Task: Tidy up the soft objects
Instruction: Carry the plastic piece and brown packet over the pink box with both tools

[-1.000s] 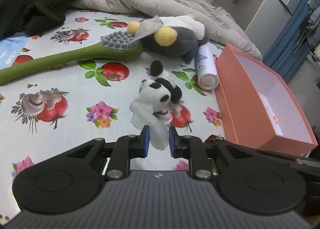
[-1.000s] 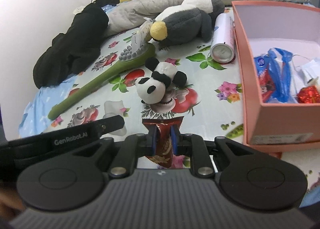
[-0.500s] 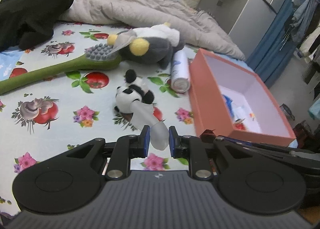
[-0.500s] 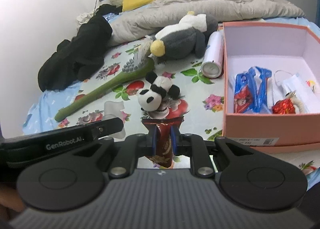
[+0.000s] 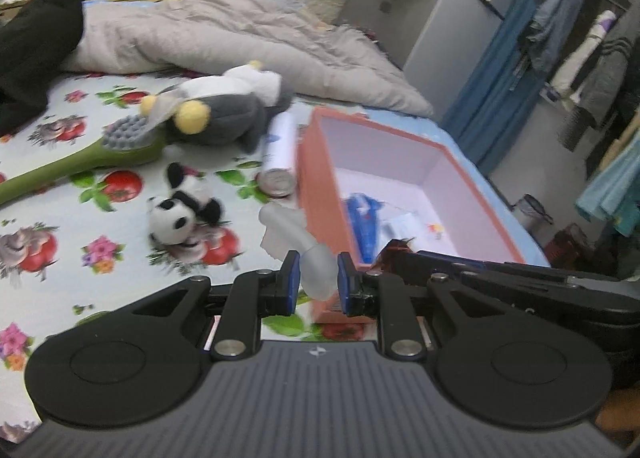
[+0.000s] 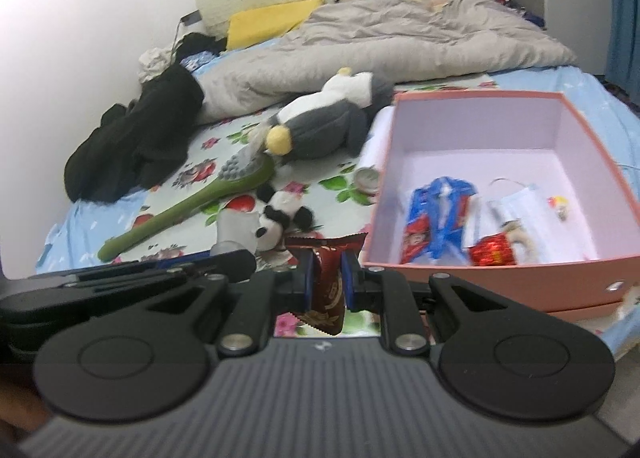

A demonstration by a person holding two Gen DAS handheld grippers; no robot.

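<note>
No writing is legible on my dark red snack packet, pinched in my right gripper at lower centre. My left gripper grips a translucent soft piece. Only the right view shows the pink box holding a red wrapper; only the left shows hanging clothes.

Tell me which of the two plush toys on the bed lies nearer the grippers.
The small panda plush, black and white, lies nearer than the bigger grey penguin plush, which rests by the grey quilt.

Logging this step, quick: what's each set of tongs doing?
Left tongs: shut on white pouch.
Right tongs: shut on brown packet.
</note>
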